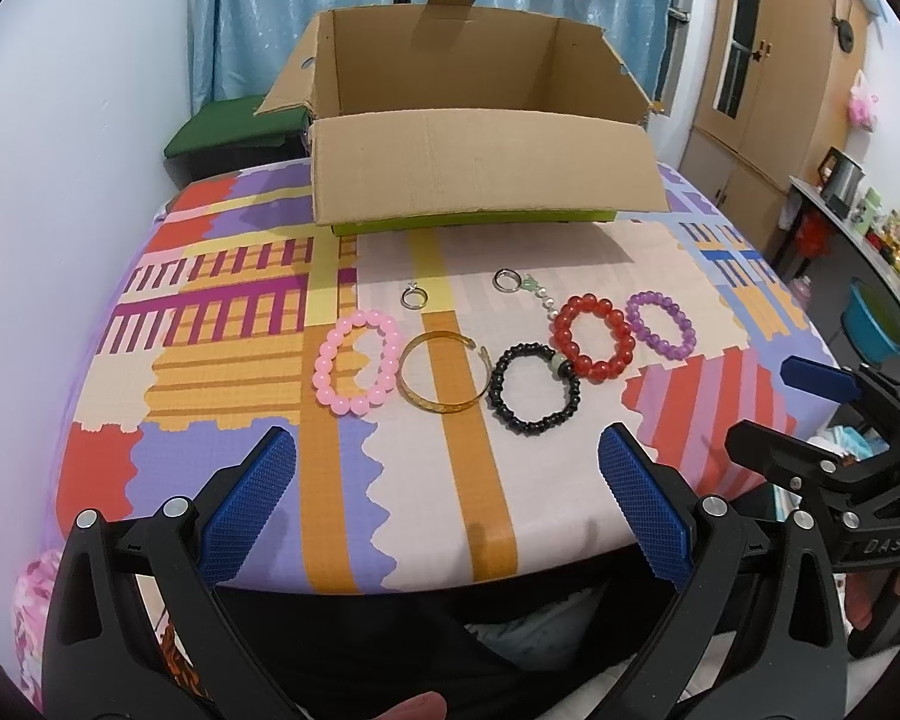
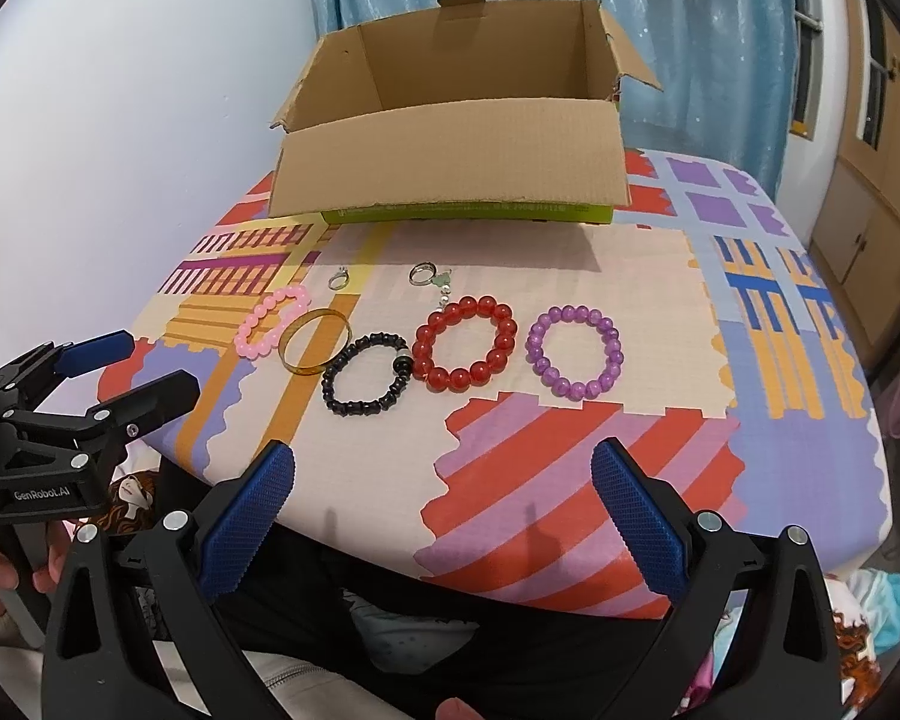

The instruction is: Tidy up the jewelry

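Note:
A row of jewelry lies on the patterned table: a pink bead bracelet point(image 1: 359, 361) point(image 2: 273, 320), a gold bangle point(image 1: 444, 380) point(image 2: 317, 340), a black bead bracelet point(image 1: 535, 387) point(image 2: 367, 374), a red bead bracelet point(image 1: 594, 338) point(image 2: 465, 341) and a purple bead bracelet point(image 1: 660, 324) point(image 2: 573, 351). Two silver rings point(image 1: 414, 296) point(image 1: 506, 279) lie behind them, one on a beaded charm. An open cardboard box point(image 1: 480, 168) point(image 2: 450, 162) stands at the back. My left gripper point(image 1: 447, 504) point(image 2: 129, 363) and right gripper point(image 2: 444, 507) point(image 1: 768, 402) are open and empty at the near table edge.
The table point(image 1: 570, 516) has a bright patchwork cover. A green bin point(image 1: 228, 132) sits behind the table at left. A wooden wardrobe point(image 1: 774, 78) and a cluttered shelf point(image 1: 870, 222) stand to the right. Blue curtains hang behind.

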{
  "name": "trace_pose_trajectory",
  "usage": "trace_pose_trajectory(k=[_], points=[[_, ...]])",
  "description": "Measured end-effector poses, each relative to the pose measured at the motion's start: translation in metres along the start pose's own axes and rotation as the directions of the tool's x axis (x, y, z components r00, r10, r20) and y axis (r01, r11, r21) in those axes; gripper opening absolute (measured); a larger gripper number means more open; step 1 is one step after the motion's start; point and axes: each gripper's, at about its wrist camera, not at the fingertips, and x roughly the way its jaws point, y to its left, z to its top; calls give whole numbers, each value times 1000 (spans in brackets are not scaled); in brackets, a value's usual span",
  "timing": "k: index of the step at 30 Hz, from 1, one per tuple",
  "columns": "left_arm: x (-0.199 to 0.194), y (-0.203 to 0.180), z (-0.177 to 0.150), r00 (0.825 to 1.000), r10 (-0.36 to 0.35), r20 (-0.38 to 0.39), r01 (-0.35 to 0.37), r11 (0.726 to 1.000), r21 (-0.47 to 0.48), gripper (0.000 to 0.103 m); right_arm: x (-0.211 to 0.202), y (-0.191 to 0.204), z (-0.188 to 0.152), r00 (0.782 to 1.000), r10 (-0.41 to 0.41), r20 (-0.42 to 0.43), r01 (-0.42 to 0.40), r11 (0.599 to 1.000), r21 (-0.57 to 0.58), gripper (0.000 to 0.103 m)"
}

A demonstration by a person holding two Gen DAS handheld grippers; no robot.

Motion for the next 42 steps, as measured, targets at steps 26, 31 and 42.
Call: trace_pose_trajectory(k=[26,31,42], points=[[0,-2,0,999,-32,-7,32,999,-11,97,-1,0,2,1000,-15,6,15,1000,-23,97],[-1,-2,0,999,-38,-8,38,999,-11,97,0,1,2,1000,-13,5,13,1000,-23,97],[2,-2,0,999,-46,-16,45,999,-11,97,3,1,3,1000,-11,2,11,1000,-17,97]])
